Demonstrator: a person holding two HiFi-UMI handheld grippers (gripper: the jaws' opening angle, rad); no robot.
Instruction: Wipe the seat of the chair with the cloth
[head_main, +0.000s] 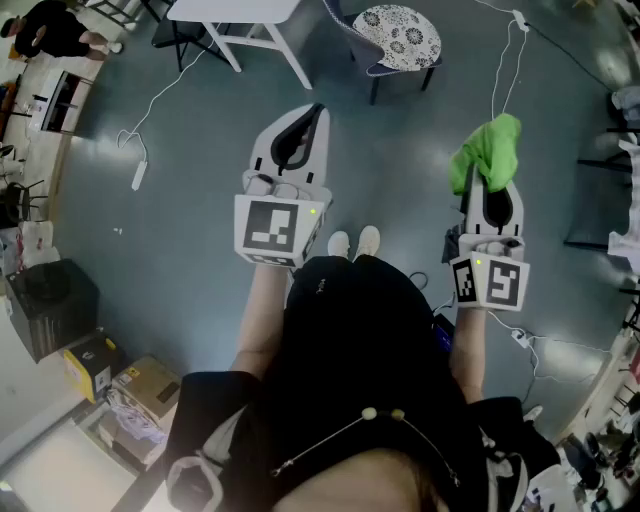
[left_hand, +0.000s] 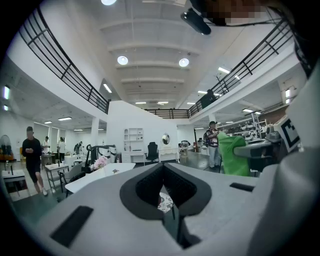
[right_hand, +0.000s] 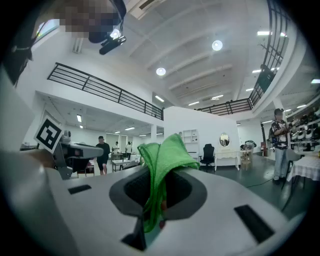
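Right gripper clamps the green cloth; left gripper pinched shut, empty. The chair seat lies well ahead across the floor — between both

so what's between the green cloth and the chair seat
Only bare floor, seen in the head view; the cloth hangs short of the chair seat.

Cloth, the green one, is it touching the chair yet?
Apart. In the head view the cloth is held in the right gripper, and bare floor shows between it and the chair.
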